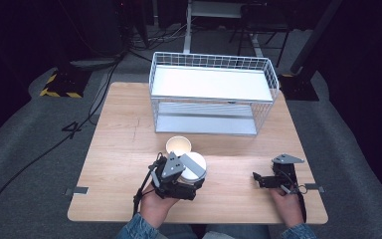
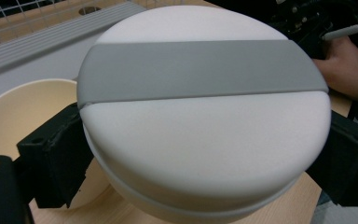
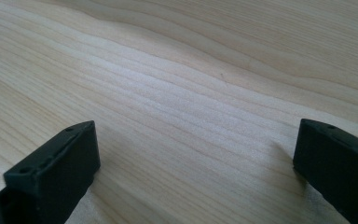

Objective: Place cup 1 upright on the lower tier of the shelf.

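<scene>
1. The left gripper point(image 1: 191, 174) sits near the front edge of the wooden table point(image 1: 119, 149), at about 7 o'clock from the table's middle, and it pinches a white lid point(image 1: 194, 167) with a grey band across its top.
2. In the left gripper view the lid point(image 2: 205, 116) lies squarely between the two black jaws, which press against its rim from either side; the grey band runs from jaw to jaw.
3. A cream bowl point(image 1: 178, 145) stands open on the table at 11 o'clock from the lid, just beside it; the left gripper view shows the bowl point(image 2: 23, 116) partly under the lid's edge.
4. The right gripper point(image 1: 256, 180) rests at about 4 o'clock from the table's middle, well apart from the lid, at its 3 o'clock.
5. Its jaws are spread wide over bare wood, with nothing between them.
6. A white wire basket point(image 1: 214, 92) stands at 12 o'clock, at the table's far edge.
</scene>
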### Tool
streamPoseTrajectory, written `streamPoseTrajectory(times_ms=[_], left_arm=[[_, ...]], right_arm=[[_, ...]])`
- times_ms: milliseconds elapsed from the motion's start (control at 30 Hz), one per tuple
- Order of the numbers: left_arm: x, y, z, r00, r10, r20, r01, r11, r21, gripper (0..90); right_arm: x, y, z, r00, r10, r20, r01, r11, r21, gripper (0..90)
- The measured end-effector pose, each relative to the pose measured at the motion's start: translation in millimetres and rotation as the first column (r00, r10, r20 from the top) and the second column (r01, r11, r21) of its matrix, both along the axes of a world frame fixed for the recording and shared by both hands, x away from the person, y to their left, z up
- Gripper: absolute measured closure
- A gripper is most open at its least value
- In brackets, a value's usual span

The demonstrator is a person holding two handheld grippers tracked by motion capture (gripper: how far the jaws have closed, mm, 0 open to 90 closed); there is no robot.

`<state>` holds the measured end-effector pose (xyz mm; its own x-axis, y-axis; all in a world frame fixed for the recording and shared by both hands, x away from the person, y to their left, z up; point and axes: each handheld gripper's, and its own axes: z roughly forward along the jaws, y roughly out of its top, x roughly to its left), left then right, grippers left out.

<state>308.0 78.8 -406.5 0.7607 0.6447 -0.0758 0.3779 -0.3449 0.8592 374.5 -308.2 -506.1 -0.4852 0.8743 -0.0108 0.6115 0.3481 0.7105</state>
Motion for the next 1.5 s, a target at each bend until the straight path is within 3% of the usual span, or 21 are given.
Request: streamPoseTrajectory(times_ms=[367, 833, 1300, 1400, 1500], left_arm=[[23.7, -9.9, 11.3, 0.9998, 0.007, -0.021, -0.008, 0.9994, -0.033, 6.8], [59.8, -22.4, 27.2, 0.9989, -0.047, -0.006, 0.047, 0.9975, -0.053, 6.8], [90.0, -48.9, 36.3, 0.9989, -0.043, 0.02, 0.043, 0.9986, -0.03, 6.9], [97.5, -54.7, 34.5, 0.9995, -0.024, 0.02, 0.024, 0.9996, -0.017, 6.9], [104.9, -59.7, 31.3, 1.0, -0.001, 0.006, 0.001, 0.9996, -0.03, 6.9]], right_arm=[[0.0, 0.1, 0.0, 1.0, -0.001, 0.0, 0.001, 1.0, 0.0, 0.5], [-0.1, 0.3, 0.0, 1.0, -0.002, 0.0, 0.002, 1.0, -0.001, 0.5], [-0.1, 0.3, 0.0, 1.0, -0.002, 0.0, 0.002, 1.0, -0.001, 0.5], [0.0, 0.3, 0.0, 1.0, -0.002, 0.0, 0.002, 1.0, -0.001, 0.5], [-0.1, 0.3, 0.0, 1.0, -0.002, 0.0, 0.002, 1.0, -0.001, 0.5]])
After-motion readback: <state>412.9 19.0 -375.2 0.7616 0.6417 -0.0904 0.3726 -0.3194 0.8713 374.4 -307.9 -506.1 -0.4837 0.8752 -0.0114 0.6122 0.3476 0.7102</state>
